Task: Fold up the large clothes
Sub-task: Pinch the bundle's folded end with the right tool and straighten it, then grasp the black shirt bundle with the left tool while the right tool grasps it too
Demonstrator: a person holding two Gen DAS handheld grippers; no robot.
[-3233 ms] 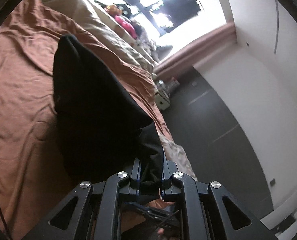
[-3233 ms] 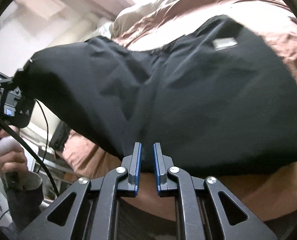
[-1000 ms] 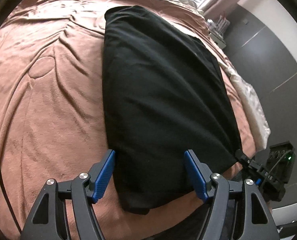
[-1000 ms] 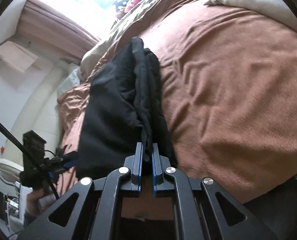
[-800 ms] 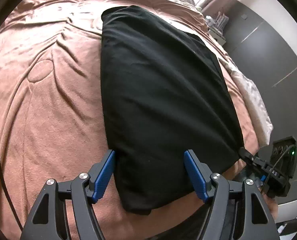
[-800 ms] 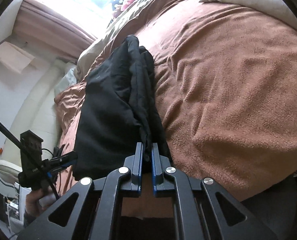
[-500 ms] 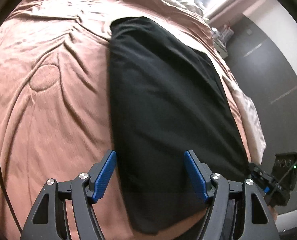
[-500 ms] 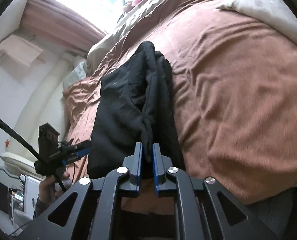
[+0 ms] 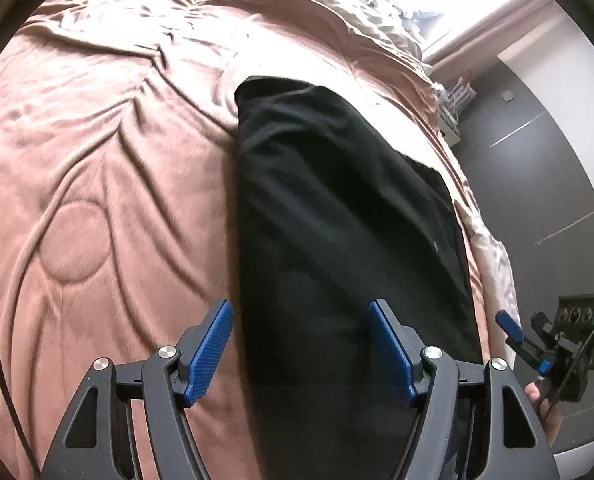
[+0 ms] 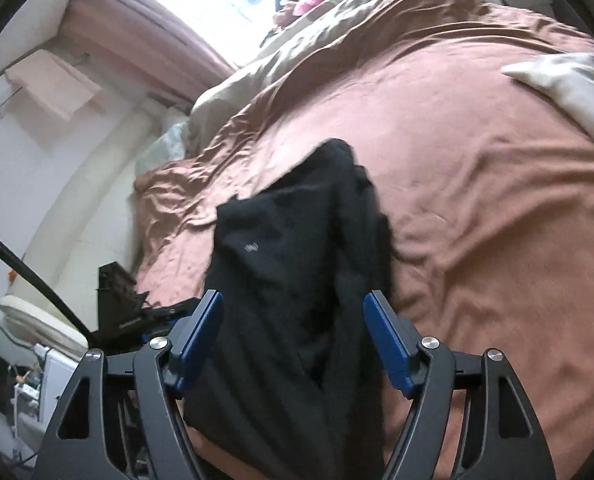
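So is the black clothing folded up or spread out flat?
Folded. The black garment lies as a narrow strip on the brown blanket, with layered edges bunched along one side.

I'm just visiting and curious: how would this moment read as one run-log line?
step: fold released | black garment: folded lengthwise on brown bedspread | right gripper: jaws just opened, nothing gripped | left gripper: open, nothing gripped

A folded black garment [image 9: 337, 232] lies lengthwise on a bed covered by a rumpled brown blanket [image 9: 97, 160]. The left tool [image 9: 301, 350] hangs above its near end, blue pads spread wide and clear of the cloth. At the right edge the right tool [image 9: 537, 344] shows, a hand [image 9: 543, 404] beneath it, over dark floor [image 9: 537, 168].
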